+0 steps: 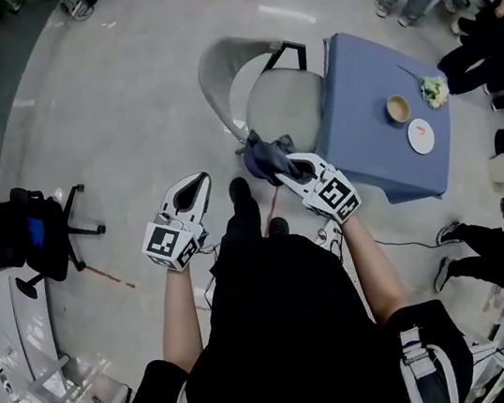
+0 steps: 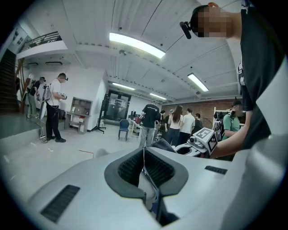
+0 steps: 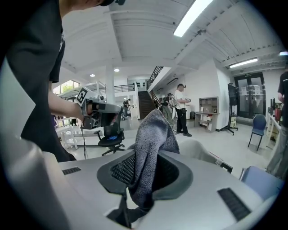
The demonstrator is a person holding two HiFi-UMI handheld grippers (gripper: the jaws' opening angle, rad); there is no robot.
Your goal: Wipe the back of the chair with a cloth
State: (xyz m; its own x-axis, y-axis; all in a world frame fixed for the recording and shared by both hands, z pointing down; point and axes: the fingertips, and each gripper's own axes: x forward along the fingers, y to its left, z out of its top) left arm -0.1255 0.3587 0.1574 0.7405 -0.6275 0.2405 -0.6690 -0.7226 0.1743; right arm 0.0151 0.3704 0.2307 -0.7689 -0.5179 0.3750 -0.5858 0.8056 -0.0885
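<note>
Chair back [image 1: 212, 83]: pale curved shell, untouched, standing at the head view's 12 o'clock; its long axis arcs roughly from 7 to 1 o'clock, with the seat [image 1: 286, 105] on its 3 o'clock side, tucked against the blue table [image 1: 388, 160]; cloth [image 1: 267, 157]: dark grey, bunched, clamped in the right gripper [image 1: 284, 166], a fold standing up out of the jaws in the right gripper view; cloth hangs just short of the seat's near edge, apart from the back; back lies at about 11 o'clock from the right gripper, up and across to the left; left gripper [image 1: 196, 188] clenched on nothing, pads meeting in its own view, the back at about 1 o'clock from it; judgement: right is the working hand, and the wipe calls for a reach leftward and forward to lay the cloth on the shell, then strokes along the arc
</note>
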